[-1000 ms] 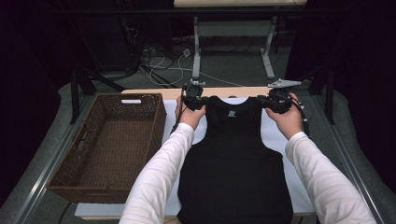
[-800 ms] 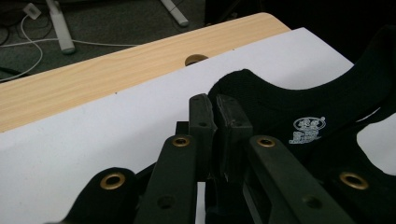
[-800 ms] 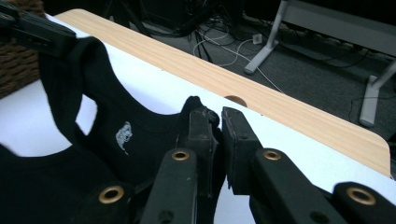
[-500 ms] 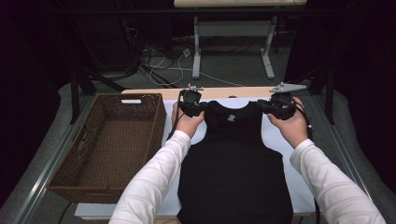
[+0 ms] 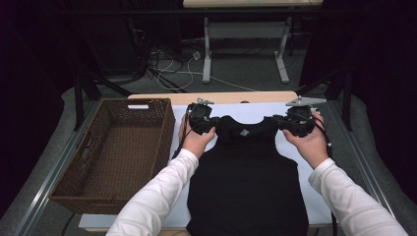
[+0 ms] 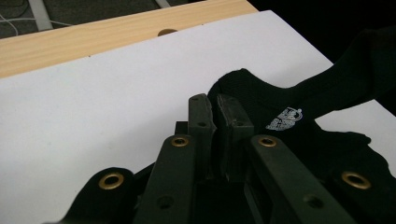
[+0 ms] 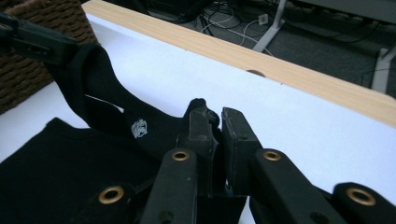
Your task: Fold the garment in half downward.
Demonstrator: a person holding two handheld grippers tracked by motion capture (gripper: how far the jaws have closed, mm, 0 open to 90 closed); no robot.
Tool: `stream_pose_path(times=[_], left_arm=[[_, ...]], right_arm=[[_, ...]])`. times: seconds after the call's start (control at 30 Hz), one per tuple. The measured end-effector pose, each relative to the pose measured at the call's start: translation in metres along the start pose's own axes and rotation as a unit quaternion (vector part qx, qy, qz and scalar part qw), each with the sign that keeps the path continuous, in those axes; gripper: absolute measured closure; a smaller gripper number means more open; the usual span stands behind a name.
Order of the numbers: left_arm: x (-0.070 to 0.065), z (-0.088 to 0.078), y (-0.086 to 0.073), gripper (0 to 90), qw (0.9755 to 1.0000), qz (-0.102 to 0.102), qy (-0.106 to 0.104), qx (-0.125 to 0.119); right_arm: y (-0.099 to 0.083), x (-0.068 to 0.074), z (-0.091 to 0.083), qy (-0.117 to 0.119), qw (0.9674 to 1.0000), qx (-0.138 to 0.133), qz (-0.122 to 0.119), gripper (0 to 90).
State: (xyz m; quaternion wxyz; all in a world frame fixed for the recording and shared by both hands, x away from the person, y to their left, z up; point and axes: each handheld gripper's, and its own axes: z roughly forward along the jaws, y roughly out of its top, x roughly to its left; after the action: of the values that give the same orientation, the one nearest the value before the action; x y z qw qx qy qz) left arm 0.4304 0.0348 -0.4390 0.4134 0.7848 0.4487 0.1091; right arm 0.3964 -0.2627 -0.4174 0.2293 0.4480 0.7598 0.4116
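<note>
Both grippers pinched the vest's shoulders and drew it back along the table.

The left gripper (image 6: 215, 109) and right gripper (image 7: 215, 122) each had jaws pressed together on a shoulder of the black vest (image 5: 246, 182); since a second earlier both hands had come nearer the person, so a fold looked under way. The gripper views showed the neck label (image 6: 283, 118) raised off the white sheet (image 6: 93, 116); the high view added the wicker basket (image 5: 74, 162) at left.
</note>
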Motion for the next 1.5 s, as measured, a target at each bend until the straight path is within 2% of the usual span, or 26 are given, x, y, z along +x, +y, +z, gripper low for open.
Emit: stream_pose_path(times=[0.27, 0.5, 0.63, 1.0, 1.13, 1.5], left_arm=[[-0.002, -0.010, -0.018, 84.6, 0.9998, -0.017, -0.014, -0.002], [-0.004, -0.021, -0.039, 84.7, 0.9986, -0.037, -0.036, -0.015], [-0.007, -0.028, -0.053, 84.9, 0.9971, -0.049, -0.055, -0.018], [-0.023, -0.041, -0.094, 84.8, 0.9975, -0.020, -0.068, -0.003], [-0.026, -0.040, -0.109, 84.8, 0.9974, -0.015, -0.070, 0.007], [-0.026, -0.034, -0.143, 84.7, 0.9966, -0.006, -0.073, 0.036]], right_arm=[[-0.012, 0.007, -0.015, 0.016, 0.9998, -0.002, 0.012, 83.0], [-0.029, 0.015, -0.028, 0.031, 0.9995, 0.002, 0.009, 83.0], [-0.042, 0.018, -0.035, 0.043, 0.9990, 0.008, 0.013, 83.0], [-0.079, 0.036, -0.055, 0.059, 0.9981, 0.018, 0.009, 83.0], [-0.097, 0.044, -0.056, 0.061, 0.9977, 0.030, -0.001, 83.0], [-0.128, 0.050, -0.054, 0.074, 0.9956, 0.055, 0.018, 82.9]])
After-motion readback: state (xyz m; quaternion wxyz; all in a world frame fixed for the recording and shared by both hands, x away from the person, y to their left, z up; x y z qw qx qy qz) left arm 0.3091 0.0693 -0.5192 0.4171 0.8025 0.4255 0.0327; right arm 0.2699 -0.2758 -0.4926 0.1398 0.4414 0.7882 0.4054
